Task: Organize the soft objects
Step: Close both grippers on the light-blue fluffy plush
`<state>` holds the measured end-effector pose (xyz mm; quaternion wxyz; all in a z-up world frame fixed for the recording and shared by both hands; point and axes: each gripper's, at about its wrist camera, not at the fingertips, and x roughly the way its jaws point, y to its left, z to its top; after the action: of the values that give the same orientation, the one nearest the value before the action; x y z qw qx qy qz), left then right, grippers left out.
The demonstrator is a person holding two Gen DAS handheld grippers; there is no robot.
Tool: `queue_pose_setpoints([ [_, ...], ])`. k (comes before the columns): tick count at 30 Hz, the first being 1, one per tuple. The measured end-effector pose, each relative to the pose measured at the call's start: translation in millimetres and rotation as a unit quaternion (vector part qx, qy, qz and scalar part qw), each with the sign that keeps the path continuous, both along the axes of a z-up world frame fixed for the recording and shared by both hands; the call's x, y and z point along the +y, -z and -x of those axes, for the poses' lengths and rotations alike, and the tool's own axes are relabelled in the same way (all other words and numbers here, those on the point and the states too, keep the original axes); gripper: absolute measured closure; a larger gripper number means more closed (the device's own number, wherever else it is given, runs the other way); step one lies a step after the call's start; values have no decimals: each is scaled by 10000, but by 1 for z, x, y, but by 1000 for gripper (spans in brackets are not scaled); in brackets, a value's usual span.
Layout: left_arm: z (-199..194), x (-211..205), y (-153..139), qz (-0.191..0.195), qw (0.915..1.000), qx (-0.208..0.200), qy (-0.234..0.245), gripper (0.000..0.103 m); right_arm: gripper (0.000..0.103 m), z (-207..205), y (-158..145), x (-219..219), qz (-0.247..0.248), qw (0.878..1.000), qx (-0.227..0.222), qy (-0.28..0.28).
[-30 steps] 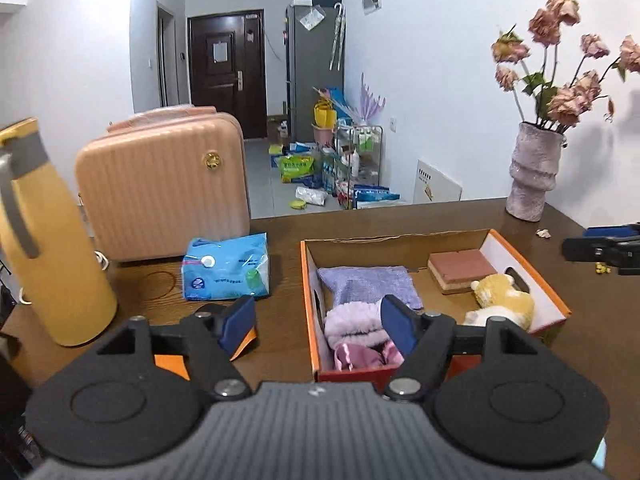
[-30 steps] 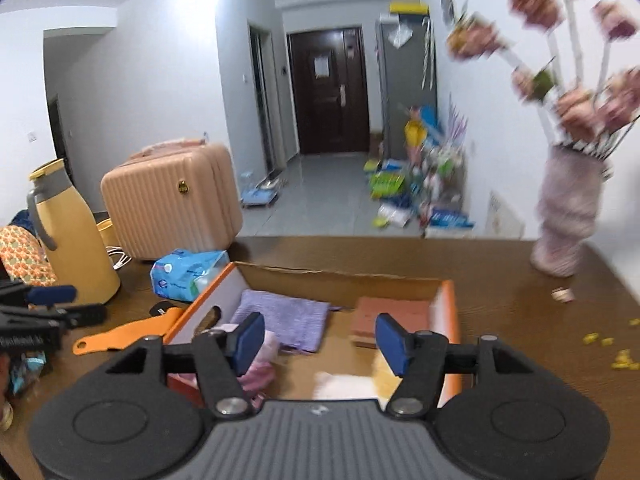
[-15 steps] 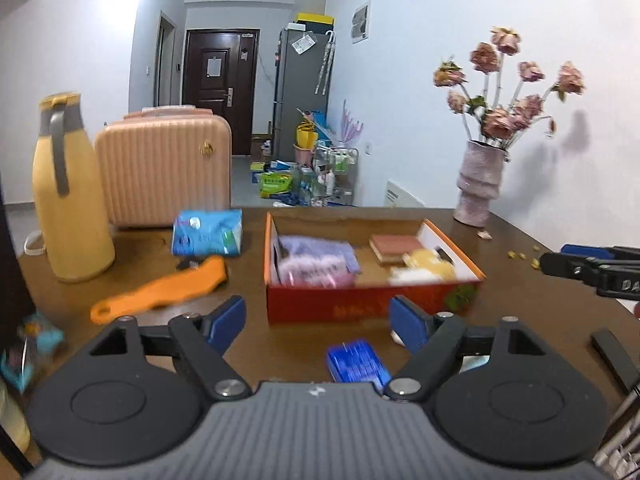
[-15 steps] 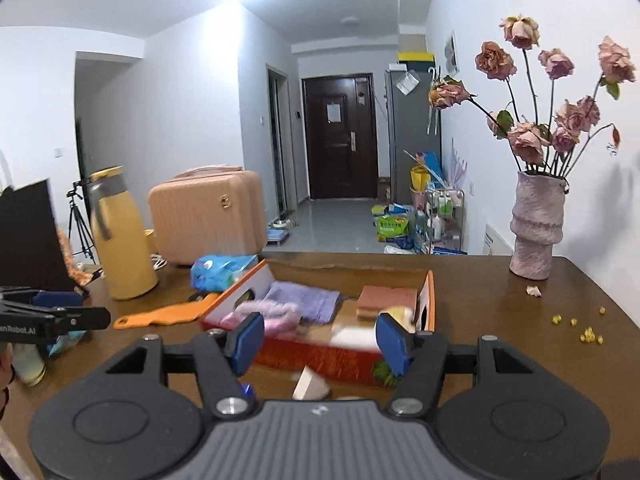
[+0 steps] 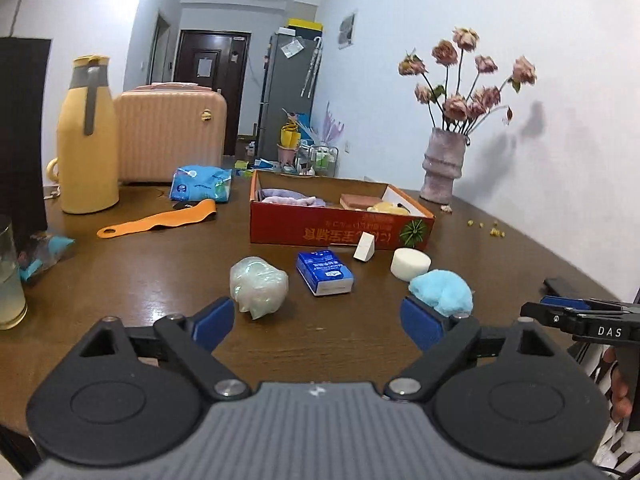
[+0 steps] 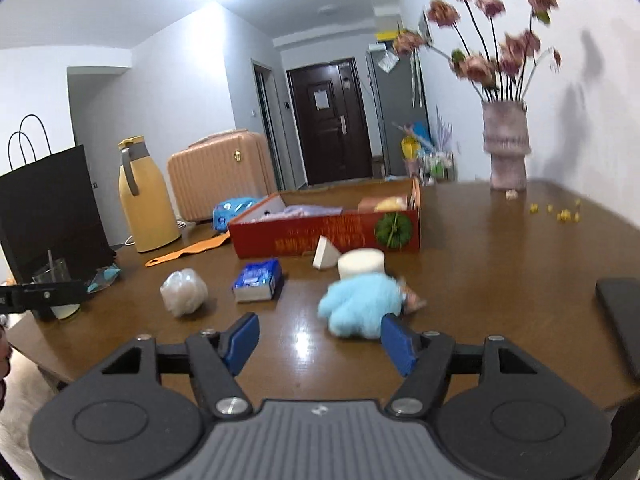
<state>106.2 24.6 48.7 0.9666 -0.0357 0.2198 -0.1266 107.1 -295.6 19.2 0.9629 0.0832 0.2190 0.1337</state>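
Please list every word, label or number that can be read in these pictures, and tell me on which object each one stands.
"DAS": on the right gripper, seen from the left wrist.
Red box: printed characters upside down, not readable.
Blue pack: print too small.
Blue tissue packet: label too blurred.

Yellow thermos (image 5: 88,136) standing far left beyond the fingers, peach suitcase (image 5: 170,134) sitting beside it, vase of dried roses (image 5: 444,168) standing far right, orange strap (image 5: 156,224) lying ahead-left.

place: home apartment | cues: entry door (image 5: 211,80); fridge (image 5: 285,96); suitcase (image 5: 170,138); flower vase (image 5: 443,170); dining table (image 5: 140,280)
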Motion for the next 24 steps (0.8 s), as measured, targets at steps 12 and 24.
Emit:
queue_pose_setpoints([
  [12,-73,-55,41,80,9941,816,716,22,39,-58,42,-15,-373,9973,481,410],
  [24,-160,-113,54,96,9908,1092,790,30,66,-135,60,-19,-1239,9872,993,-122],
])
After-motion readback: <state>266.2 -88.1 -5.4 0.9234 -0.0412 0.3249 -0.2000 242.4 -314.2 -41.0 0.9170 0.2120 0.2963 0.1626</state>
